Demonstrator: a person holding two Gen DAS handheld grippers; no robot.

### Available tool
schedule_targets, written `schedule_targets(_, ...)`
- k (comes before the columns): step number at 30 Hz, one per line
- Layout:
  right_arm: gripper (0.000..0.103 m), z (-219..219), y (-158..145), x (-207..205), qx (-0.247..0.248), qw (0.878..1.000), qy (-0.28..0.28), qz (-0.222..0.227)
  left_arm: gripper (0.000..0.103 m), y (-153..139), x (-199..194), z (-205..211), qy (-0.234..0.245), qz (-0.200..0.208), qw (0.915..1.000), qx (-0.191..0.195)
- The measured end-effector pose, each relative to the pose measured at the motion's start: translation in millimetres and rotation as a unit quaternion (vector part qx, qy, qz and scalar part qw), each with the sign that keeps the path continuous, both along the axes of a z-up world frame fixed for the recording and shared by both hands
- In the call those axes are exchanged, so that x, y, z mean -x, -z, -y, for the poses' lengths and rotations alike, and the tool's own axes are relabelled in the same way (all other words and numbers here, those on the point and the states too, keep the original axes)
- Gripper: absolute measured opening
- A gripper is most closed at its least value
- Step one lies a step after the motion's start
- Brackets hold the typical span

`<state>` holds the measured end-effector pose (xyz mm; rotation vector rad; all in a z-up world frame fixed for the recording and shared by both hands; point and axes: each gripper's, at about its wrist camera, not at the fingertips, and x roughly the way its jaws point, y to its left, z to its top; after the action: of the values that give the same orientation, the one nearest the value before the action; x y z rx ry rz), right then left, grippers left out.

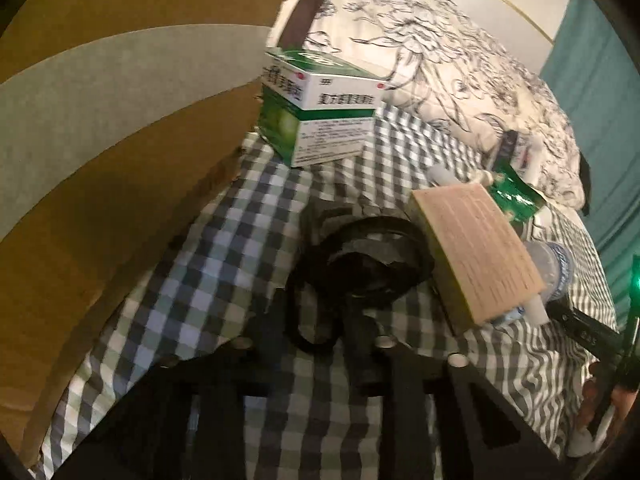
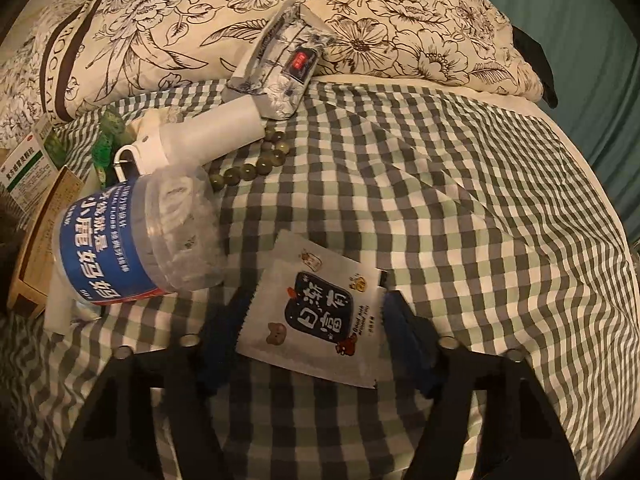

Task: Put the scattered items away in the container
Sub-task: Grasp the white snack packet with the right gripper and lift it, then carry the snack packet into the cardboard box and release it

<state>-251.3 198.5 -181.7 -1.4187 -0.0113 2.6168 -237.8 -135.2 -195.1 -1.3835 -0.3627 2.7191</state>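
In the left wrist view a cardboard box, the container, rises at the left beside the checked bedsheet. My left gripper reaches over a coiled black cable; its fingers are dark and I cannot tell whether they grip it. A green-and-white medicine box and a tan box lie beyond. In the right wrist view my right gripper is open, its blue-padded fingers on either side of a white sachet. A clear jar with a blue label, a white bottle and green beads lie to the left.
A floral pillow runs along the back of the bed, with a floral packet leaning on it. A teal curtain hangs at the right. The right part of the sheet is bare. A green pouch lies behind the tan box.
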Motion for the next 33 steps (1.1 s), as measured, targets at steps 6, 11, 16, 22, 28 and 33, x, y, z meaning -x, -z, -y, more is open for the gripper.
schedule_targets(6, 0.011, 6.9, -6.3, -6.5, 0.008, 1.000, -0.009, 0.010, 0.006, -4.0, -10.8, 0.3, 0.007, 0.004, 1.0000, 0.002)
schedule_targets(11, 0.005, 2.4, -19.8, -25.1, 0.029, 0.999, -0.010, 0.010, 0.006, -18.6, -34.0, -8.2, 0.016, -0.008, 0.9997, 0.018)
schedule_targets(16, 0.004, 6.0, -52.0, -51.7, 0.046, 0.998, -0.032, -0.010, 0.006, -46.1, -60.3, -24.6, 0.029, -0.024, 0.9986, 0.038)
schedule_targets(22, 0.004, 24.7, -99.2, -86.5, 0.070, 0.994, -0.071, -0.044, 0.006, -87.0, -91.8, -43.3, 0.045, -0.051, 0.9964, 0.051)
schedule_targets(28, 0.004, 57.3, -141.6, -127.6, 0.095, 0.984, -0.130, -0.070, 0.006, -134.7, -125.7, -54.4, 0.048, -0.087, 0.9926, 0.070)
schedule_targets(33, 0.004, 87.8, -175.8, -158.7, 0.103, 0.975, -0.170, -0.099, 0.006, -162.0, -149.7, -46.3, 0.035, -0.106, 0.9906, 0.079)
